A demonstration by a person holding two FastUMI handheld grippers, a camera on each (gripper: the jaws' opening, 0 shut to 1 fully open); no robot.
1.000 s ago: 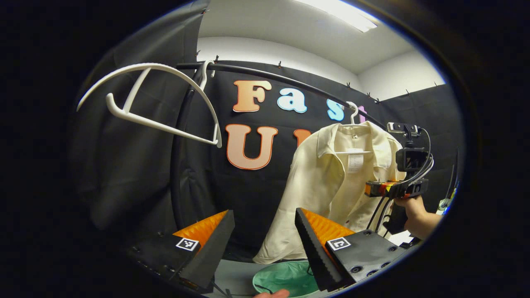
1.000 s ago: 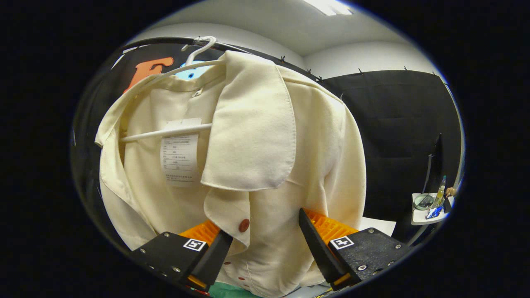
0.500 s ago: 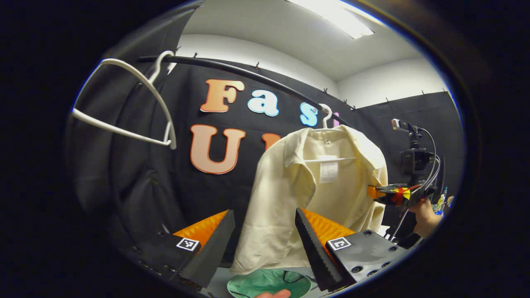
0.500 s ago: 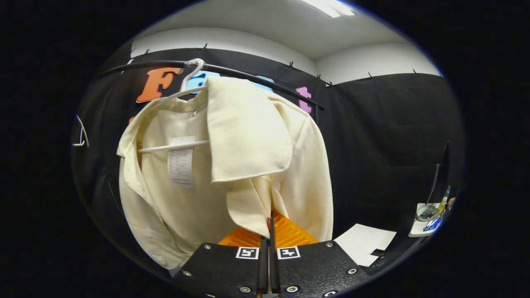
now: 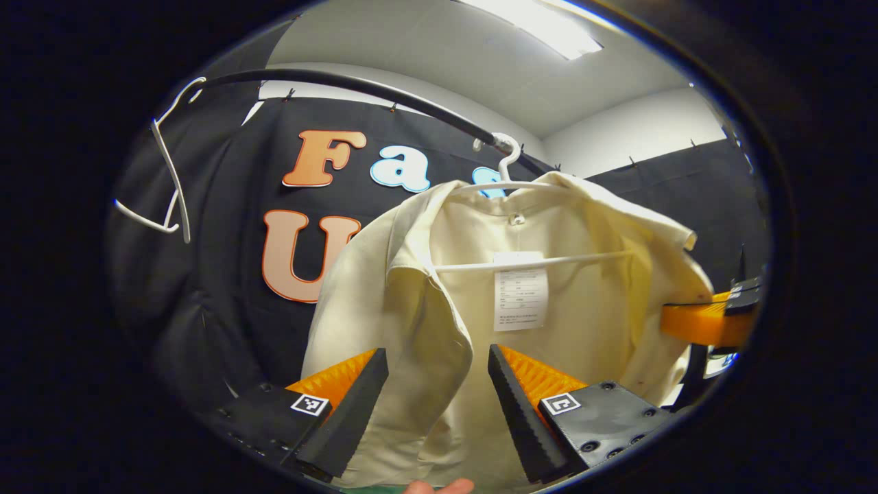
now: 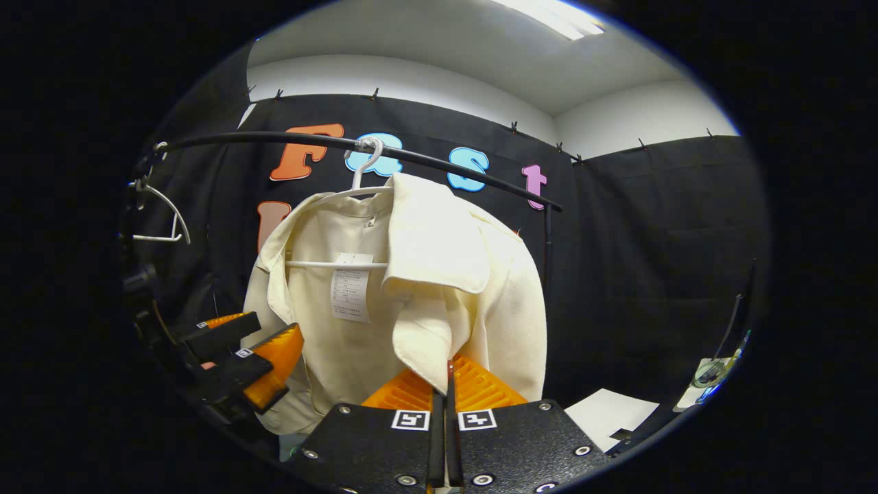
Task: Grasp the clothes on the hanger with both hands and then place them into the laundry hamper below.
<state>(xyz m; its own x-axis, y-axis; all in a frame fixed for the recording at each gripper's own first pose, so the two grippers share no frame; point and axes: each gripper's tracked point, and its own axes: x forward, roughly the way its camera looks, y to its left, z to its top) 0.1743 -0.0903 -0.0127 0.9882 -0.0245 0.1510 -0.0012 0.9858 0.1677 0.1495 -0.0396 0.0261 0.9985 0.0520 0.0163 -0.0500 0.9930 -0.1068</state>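
Hanging from a white hanger (image 5: 507,178) on the black rail (image 5: 357,86), the cream shirt (image 5: 576,302) sits front-open w/ its inner label (image 5: 520,300) facing out; hanger crossbar runs just above the label. Left gripper view: left gripper (image 5: 437,374) has fingers spread wide apart, nothing pinched; the shirt's left front panel and folded collar edge hang btwn and just beyond the fingertips, but contact w/ either finger can't be told. A fingertip of the person's hand (image 5: 439,486) shows at bottom edge. At far right, the right gripper's fingers (image 5: 693,322) meet the shirt's opposite edge. A 2nd, empty hanger (image 5: 168,199) hangs at the rail's left end, well apart from the shirt.

Right gripper view: right gripper (image 6: 449,384) has fingers closed together, w/ a fold of the shirt's (image 6: 425,274) right front panel pinched btwn them; fabric drapes down from the collar flap into the closed tips. Same hanger (image 6: 363,182) hooked on rail (image 6: 439,161). Left gripper (image 6: 264,350) appears at lower left, fingers apart, at the shirt's other side, near its lower edge. Empty hanger (image 6: 161,219) at far left. A white sheet (image 6: 607,415) lies at lower right, beyond the shirt. A sliver of green (image 6: 295,451) shows below the shirt hem; too little to identify.
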